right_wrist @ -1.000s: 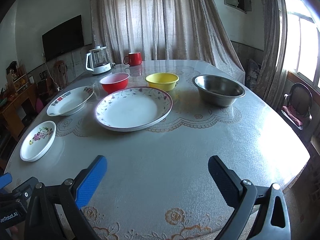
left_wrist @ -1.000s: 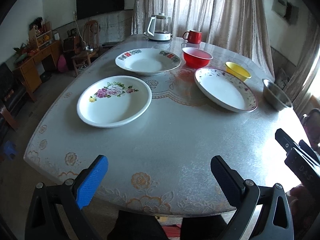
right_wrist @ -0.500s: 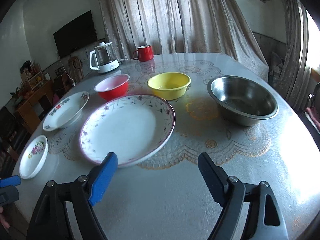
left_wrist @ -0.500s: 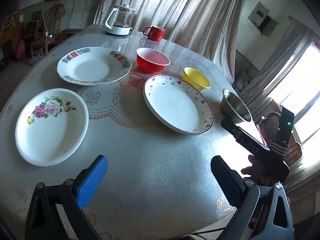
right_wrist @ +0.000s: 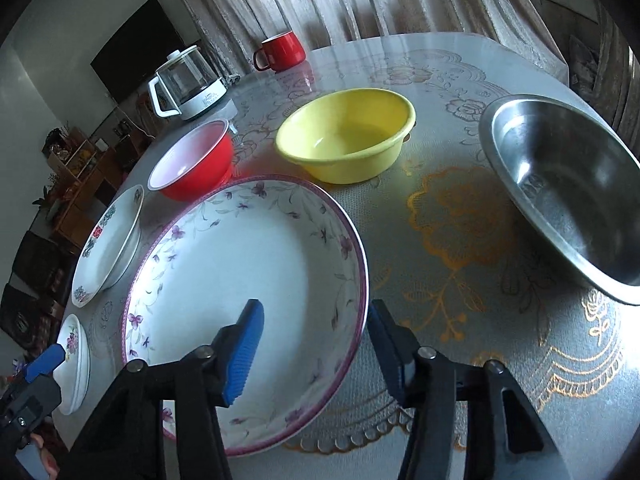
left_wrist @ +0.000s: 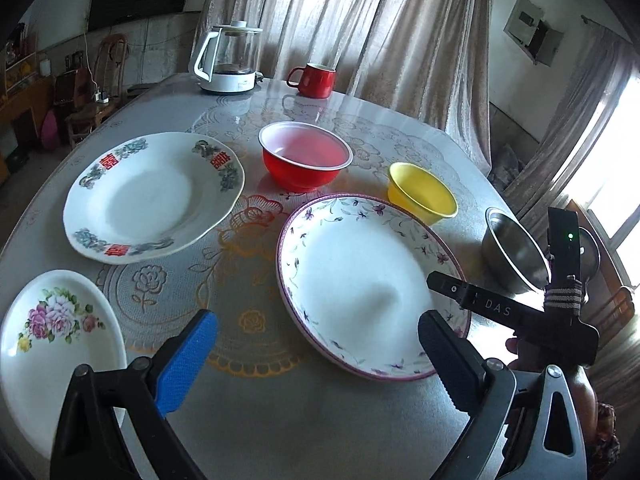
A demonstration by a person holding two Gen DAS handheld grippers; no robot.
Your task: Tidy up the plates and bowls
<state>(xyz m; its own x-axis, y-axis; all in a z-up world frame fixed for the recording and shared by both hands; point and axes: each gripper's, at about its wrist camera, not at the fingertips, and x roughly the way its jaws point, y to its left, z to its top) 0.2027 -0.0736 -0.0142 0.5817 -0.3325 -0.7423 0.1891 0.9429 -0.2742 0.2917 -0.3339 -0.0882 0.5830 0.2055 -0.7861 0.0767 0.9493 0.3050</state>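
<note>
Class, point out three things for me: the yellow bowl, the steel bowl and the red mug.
yellow bowl [right_wrist: 352, 132], right wrist view, inside floor of the bowl.
steel bowl [right_wrist: 560, 188], right wrist view, inner wall.
red mug [left_wrist: 316, 80], left wrist view, outer side.

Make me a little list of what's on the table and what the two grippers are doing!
plates: purple-flower plate, red-and-green plate, pink-rose plate
bowls: red bowl, yellow bowl, steel bowl
other: kettle, red mug
right gripper: closing astride the purple-flower plate's rim
left gripper: closing, nothing between its fingers
</note>
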